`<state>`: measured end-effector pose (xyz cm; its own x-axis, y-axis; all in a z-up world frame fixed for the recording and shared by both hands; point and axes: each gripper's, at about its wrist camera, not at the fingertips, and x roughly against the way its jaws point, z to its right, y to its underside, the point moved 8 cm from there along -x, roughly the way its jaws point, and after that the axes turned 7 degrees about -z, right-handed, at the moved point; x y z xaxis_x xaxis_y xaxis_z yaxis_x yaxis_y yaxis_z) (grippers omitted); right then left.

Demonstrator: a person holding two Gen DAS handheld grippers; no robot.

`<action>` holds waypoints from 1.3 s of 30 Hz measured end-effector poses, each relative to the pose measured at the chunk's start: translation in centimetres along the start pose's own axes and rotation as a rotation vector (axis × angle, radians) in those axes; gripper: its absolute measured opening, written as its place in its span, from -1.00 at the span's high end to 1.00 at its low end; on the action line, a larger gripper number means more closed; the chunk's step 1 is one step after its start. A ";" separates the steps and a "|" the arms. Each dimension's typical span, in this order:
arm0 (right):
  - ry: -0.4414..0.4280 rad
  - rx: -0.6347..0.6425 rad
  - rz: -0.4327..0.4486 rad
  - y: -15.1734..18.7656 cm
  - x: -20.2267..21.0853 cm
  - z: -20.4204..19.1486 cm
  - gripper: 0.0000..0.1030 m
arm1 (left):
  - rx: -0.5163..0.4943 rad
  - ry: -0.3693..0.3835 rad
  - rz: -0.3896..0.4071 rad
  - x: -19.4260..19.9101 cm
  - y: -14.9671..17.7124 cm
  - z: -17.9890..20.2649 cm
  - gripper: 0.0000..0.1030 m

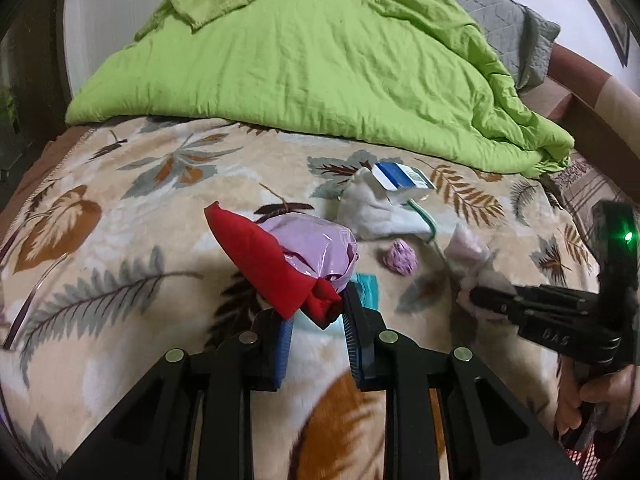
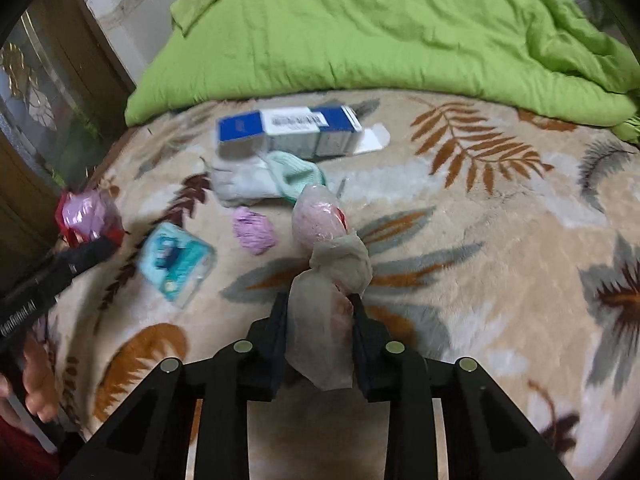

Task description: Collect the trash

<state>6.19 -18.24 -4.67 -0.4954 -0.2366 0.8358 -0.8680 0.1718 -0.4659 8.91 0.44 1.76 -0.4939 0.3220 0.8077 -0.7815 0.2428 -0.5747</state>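
Left black plastic tongs point(image 1: 316, 316) carry blue ribbed pads point(image 1: 283, 350) and round silver screws point(image 1: 175, 355); right black tongs point(image 2: 318, 312) likewise silver-screwed; a green light point(image 1: 628, 236) glows on them.

- The left wrist view looks down along the left tongs point(image 1: 316, 312), close above the leaf-print blanket point(image 1: 120, 184) on the bed.
- The right wrist view looks down along the right tongs point(image 2: 320, 304), equally near.
- Both share the blue-and-white box point(image 1: 402, 176) point(image 2: 288, 128), the green duvet point(image 1: 300, 52) point(image 2: 380, 28) beyond, and each other's tongs at the side.
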 end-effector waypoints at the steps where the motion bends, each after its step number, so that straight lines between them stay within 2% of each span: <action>1: -0.004 -0.009 0.019 0.4 0.9 -0.4 0.43 | 0.001 -0.006 0.007 0.5 0.5 0.2 0.56; 9: -0.043 -0.038 0.092 5.7 6.6 -4.5 0.43 | -0.001 -0.064 0.052 4.3 5.3 2.0 0.56; 19: -0.016 -0.054 0.118 10.8 9.2 -5.8 0.43 | -0.038 -0.125 0.082 7.7 10.4 4.1 0.56; 27: 0.016 -0.050 0.127 12.8 9.7 -6.2 0.43 | -0.063 -0.169 0.092 8.0 11.6 4.8 0.56; 39: 0.034 -0.050 0.126 13.0 9.3 -6.1 0.42 | -0.082 -0.186 0.084 7.3 12.1 5.1 0.56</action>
<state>-9.55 -12.38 -1.18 -0.5979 -0.1775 0.7817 -0.7961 0.2457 -0.5531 -6.06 1.07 1.41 -0.6237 0.1713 0.7627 -0.7049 0.2984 -0.6434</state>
